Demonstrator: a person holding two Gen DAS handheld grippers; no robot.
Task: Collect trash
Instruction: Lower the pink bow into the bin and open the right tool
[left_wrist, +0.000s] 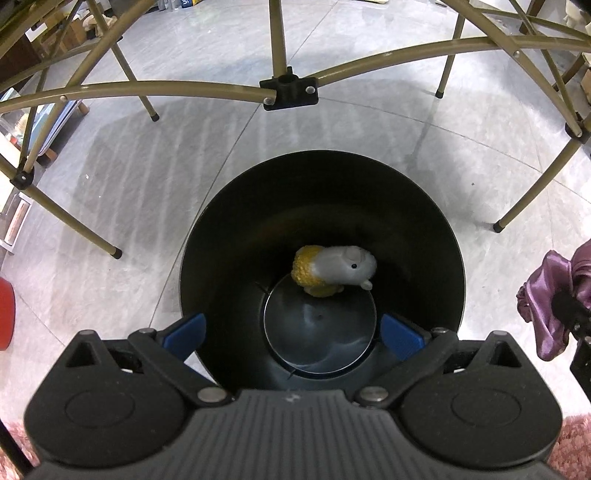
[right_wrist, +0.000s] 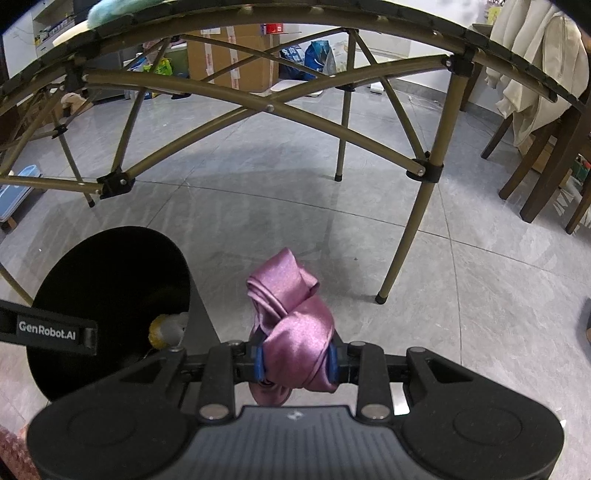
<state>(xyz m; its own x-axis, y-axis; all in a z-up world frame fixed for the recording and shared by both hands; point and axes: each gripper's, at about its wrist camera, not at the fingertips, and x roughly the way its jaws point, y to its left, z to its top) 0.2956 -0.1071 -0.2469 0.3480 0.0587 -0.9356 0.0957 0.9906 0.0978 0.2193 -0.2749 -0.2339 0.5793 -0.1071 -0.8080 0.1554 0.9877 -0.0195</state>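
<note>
A black round bin (left_wrist: 221, 236) stands on the grey floor right below my left gripper (left_wrist: 293, 334). That gripper is open, its blue pads wide apart over the bin's mouth with nothing between them. A small grey and yellow toy (left_wrist: 334, 271) lies at the bottom of the bin. My right gripper (right_wrist: 295, 360) is shut on a bundle of shiny purple cloth (right_wrist: 291, 314), held above the floor to the right of the bin (right_wrist: 107, 280). The toy (right_wrist: 168, 330) shows inside the bin there too. The purple cloth (left_wrist: 550, 295) appears at the right edge of the left wrist view.
A folding table with olive metal legs (right_wrist: 410, 229) and crossed braces (left_wrist: 288, 90) stands over the floor just beyond the bin. Dark wooden chairs (right_wrist: 546, 166) with a pale garment are at the right. Boxes and bags lie behind the table. A pink rug (left_wrist: 572, 439) borders the near edge.
</note>
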